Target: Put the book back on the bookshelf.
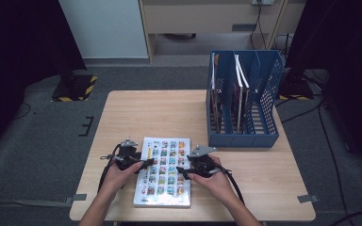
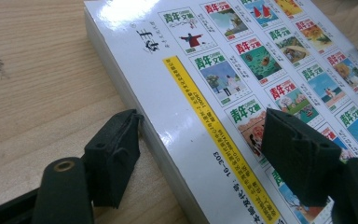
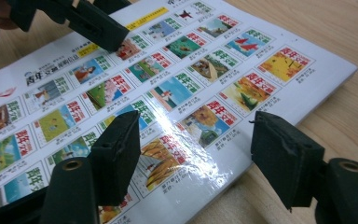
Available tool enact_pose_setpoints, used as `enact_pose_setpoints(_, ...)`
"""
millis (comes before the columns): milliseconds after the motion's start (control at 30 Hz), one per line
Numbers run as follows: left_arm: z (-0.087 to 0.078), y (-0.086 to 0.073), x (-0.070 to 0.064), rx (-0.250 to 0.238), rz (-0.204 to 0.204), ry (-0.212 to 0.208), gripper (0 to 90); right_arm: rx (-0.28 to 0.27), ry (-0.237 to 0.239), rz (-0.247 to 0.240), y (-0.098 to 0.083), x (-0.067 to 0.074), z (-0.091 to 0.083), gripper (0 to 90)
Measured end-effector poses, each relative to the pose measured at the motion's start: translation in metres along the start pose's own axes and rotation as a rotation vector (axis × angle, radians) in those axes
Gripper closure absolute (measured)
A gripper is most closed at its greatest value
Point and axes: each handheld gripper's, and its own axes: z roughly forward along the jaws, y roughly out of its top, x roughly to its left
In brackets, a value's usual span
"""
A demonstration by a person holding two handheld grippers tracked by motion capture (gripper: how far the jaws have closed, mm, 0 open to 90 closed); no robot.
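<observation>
A thick white book [image 1: 164,173] with rows of small coloured cover pictures lies flat on the wooden table [image 1: 141,110], near its front edge. My left gripper [image 1: 146,163] is open at the book's left edge. In the left gripper view [image 2: 200,128] one jaw rests on the table beside the spine and the other is over the cover [image 2: 242,56]. My right gripper [image 1: 182,172] is open at the book's right edge. In the right gripper view [image 3: 198,130] one jaw is over the cover [image 3: 168,70] and the other is past the edge.
A blue slotted file rack [image 1: 245,101] stands at the table's back right with several thin books upright in it. The left gripper's jaw [image 3: 93,23] shows at the top left of the right gripper view. Bare table lies behind the book.
</observation>
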Motion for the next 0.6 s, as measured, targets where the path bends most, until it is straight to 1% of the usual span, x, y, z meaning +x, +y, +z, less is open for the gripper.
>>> enact_pose_setpoints(33, 0.000, 0.000, 0.000, 0.000, 0.003, 0.000, 26.2, 0.006, -0.007, 0.004, -0.001, 0.000, 0.001, 31.7)
enact_pose_setpoints(100, 0.001, 0.000, -0.001, -0.003, 0.009, 0.002, 24.8, -0.002, -0.014, 0.010, -0.002, -0.001, 0.002, 30.8)
enact_pose_setpoints(167, 0.003, -0.001, -0.002, -0.013, 0.021, 0.005, 22.2, 0.001, -0.015, 0.017, -0.002, -0.001, 0.002, 28.3)
enact_pose_setpoints(200, 0.004, -0.001, -0.003, -0.015, 0.028, 0.007, 20.6, 0.006, -0.024, 0.015, -0.002, -0.001, 0.003, 26.7)
enact_pose_setpoints(233, 0.004, -0.001, -0.003, -0.017, 0.028, 0.008, 19.4, 0.029, -0.023, 0.014, -0.003, -0.002, 0.004, 24.7)
enact_pose_setpoints(267, 0.004, -0.001, -0.003, -0.017, 0.028, 0.008, 18.8, 0.029, -0.023, 0.014, -0.003, -0.002, 0.004, 24.7)
enact_pose_setpoints(300, 0.005, -0.001, -0.004, -0.020, 0.030, 0.010, 17.9, 0.042, -0.013, 0.056, -0.006, -0.004, 0.006, 22.9)
enact_pose_setpoints(367, 0.006, -0.001, -0.003, -0.028, 0.036, 0.004, 17.2, 0.040, -0.007, 0.072, -0.006, -0.006, 0.007, 22.6)
enact_pose_setpoints(400, 0.006, -0.001, -0.003, -0.028, 0.036, 0.004, 16.3, 0.040, -0.007, 0.072, -0.006, -0.006, 0.007, 22.6)
enact_pose_setpoints(433, 0.006, -0.001, 0.000, -0.038, 0.039, -0.018, 15.7, 0.037, 0.001, 0.087, -0.008, -0.006, 0.007, 22.2)
enact_pose_setpoints(467, 0.006, -0.001, 0.001, -0.044, 0.024, -0.027, 16.5, 0.033, 0.003, 0.098, -0.009, -0.006, 0.007, 22.1)
enact_pose_setpoints(533, 0.005, -0.002, 0.004, -0.056, -0.015, -0.041, 18.3, 0.012, 0.000, 0.100, -0.011, -0.006, 0.007, 22.0)
enact_pose_setpoints(600, 0.005, -0.001, 0.004, -0.056, -0.019, -0.035, 20.7, 0.005, -0.003, 0.101, -0.012, -0.006, 0.007, 21.9)
